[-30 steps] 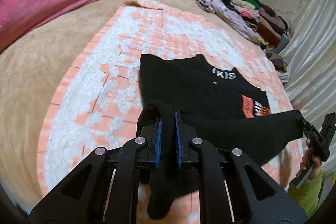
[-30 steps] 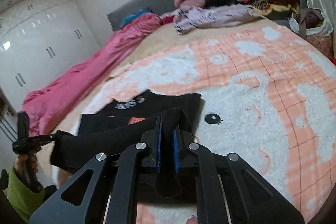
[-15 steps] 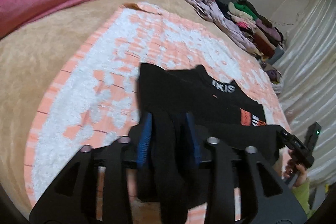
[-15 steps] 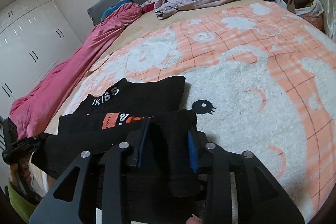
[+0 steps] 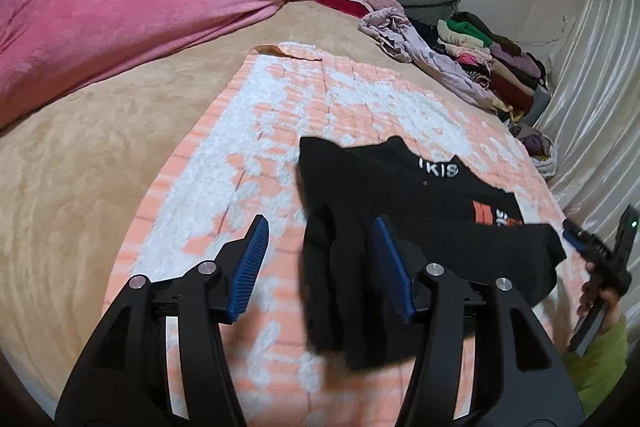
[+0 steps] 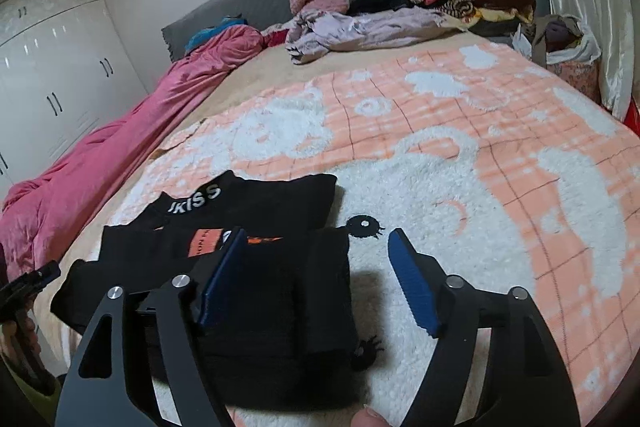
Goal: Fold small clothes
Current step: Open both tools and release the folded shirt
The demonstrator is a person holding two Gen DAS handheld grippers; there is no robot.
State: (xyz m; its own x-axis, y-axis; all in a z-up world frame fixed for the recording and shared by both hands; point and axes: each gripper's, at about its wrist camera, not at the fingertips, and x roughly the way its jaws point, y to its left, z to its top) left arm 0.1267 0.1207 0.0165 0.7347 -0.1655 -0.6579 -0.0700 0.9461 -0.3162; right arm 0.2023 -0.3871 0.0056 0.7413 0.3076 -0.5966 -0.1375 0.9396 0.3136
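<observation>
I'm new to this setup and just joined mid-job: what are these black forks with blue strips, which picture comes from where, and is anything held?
No robot arm here: a person holds a claw in each hand, each with a camera looking along its fingers. One picture is from the left claw, the other from the right claw. A black top with white lettering lies partly folded on a peach and white blanket on a bed. Both claws' jaws are opening: the fabric lies loose between them, so neither grips it.
</observation>
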